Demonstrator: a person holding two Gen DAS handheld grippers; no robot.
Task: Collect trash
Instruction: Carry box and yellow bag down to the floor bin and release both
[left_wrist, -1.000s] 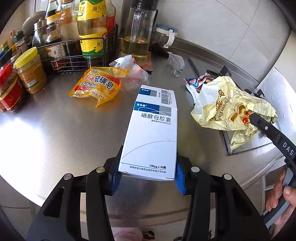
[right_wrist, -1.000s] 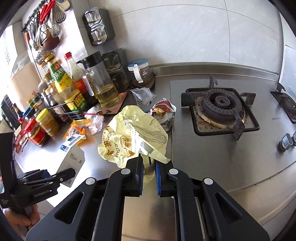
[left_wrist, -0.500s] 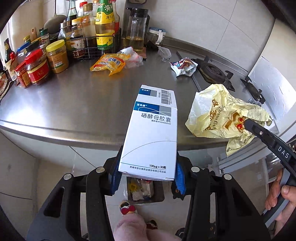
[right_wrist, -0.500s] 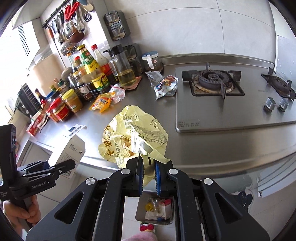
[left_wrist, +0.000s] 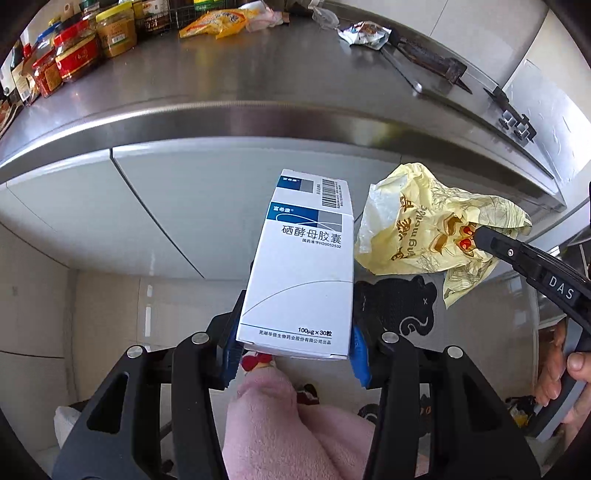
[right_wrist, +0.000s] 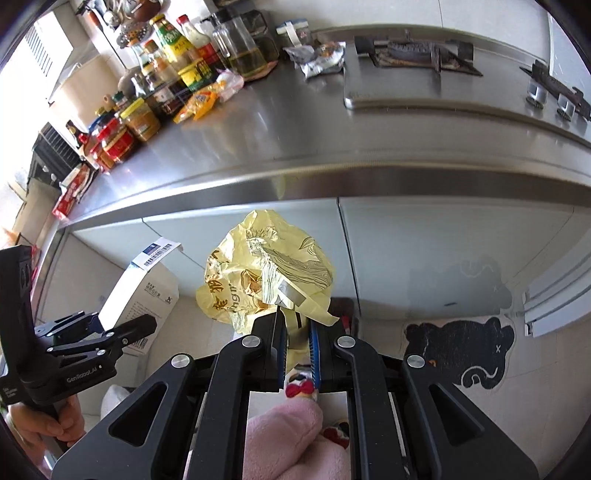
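Left wrist view: left gripper (left_wrist: 295, 354) clamps the box (left_wrist: 301, 273) at its lower end, half-open jaws. Right gripper (right_wrist: 297, 350), nearly shut, pinches the yellow bag (right_wrist: 258, 280). Both hang below the counter (left_wrist: 258, 122) front edge, probably heading for a bin.

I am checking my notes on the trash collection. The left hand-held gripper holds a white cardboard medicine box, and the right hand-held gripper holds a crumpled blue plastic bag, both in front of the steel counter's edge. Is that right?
Not quite: the crumpled plastic bag in the right hand-held gripper is yellow, not blue, as the right wrist view shows. The left hand-held gripper does hold the white cardboard medicine box, both before the steel counter's edge.
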